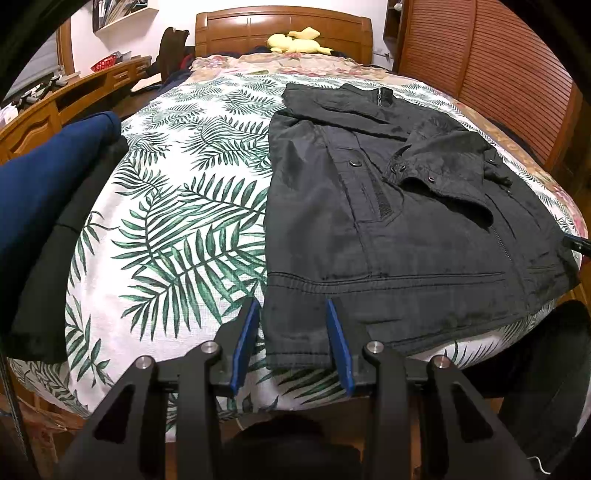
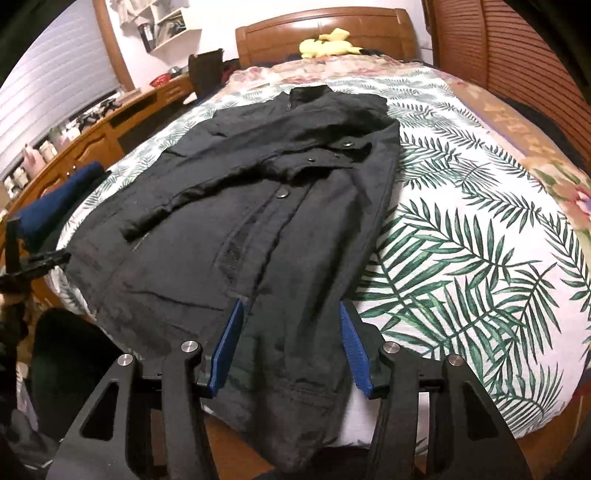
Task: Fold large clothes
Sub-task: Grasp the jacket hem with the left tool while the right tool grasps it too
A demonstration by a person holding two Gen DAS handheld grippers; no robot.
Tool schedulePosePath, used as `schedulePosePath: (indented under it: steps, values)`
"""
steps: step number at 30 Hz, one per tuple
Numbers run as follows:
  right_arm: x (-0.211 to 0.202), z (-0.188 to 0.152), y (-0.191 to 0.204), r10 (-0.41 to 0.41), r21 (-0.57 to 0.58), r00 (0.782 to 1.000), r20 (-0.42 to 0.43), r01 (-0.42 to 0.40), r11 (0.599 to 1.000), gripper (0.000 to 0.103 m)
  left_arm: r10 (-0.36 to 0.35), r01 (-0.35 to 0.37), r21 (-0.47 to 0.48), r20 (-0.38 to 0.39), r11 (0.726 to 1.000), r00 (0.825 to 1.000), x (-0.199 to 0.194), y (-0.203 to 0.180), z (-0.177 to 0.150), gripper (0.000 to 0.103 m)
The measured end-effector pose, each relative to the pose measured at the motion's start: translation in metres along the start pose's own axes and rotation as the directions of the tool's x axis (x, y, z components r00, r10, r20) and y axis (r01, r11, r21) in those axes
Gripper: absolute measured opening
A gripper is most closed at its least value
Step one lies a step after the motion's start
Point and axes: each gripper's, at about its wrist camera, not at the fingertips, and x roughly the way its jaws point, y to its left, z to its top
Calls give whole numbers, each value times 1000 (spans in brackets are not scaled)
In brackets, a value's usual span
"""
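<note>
A black jacket [image 1: 388, 221] lies front up on the fern-print bed sheet [image 1: 177, 221], collar [image 1: 380, 96] towards the headboard, with a sleeve folded across its chest. My left gripper [image 1: 291, 302] is open. Its blue pads [image 1: 245, 339] straddle the hem's near left corner without pressing on it. In the right wrist view the same jacket [image 2: 277, 221] runs down to the bed's near edge, where its hem hangs over. My right gripper [image 2: 291, 303] is open, and the hem's right part lies between its blue pads [image 2: 354, 350], which stand apart from the cloth.
Folded blue and black clothes [image 1: 48, 184] sit at the bed's left edge. A yellow plush toy [image 1: 295, 40] lies by the wooden headboard [image 1: 280, 26]. A wooden desk [image 1: 74, 92] runs along the left, and a louvred wardrobe door [image 1: 498, 74] stands on the right.
</note>
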Motion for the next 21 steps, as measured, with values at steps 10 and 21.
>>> schedulePosePath:
  steps: [10, 21]
  values:
    - [7, -18, 0, -72, -13, 995, -66, 71, 997, 54, 2, -2, -9, 8, 1000, 1000, 1, -1, 0, 37]
    - [-7, -16, 9, -51, -22, 999, 13, 52, 998, 27, -16, 17, -24, 28, 1000, 999, -2, -10, -6, 31]
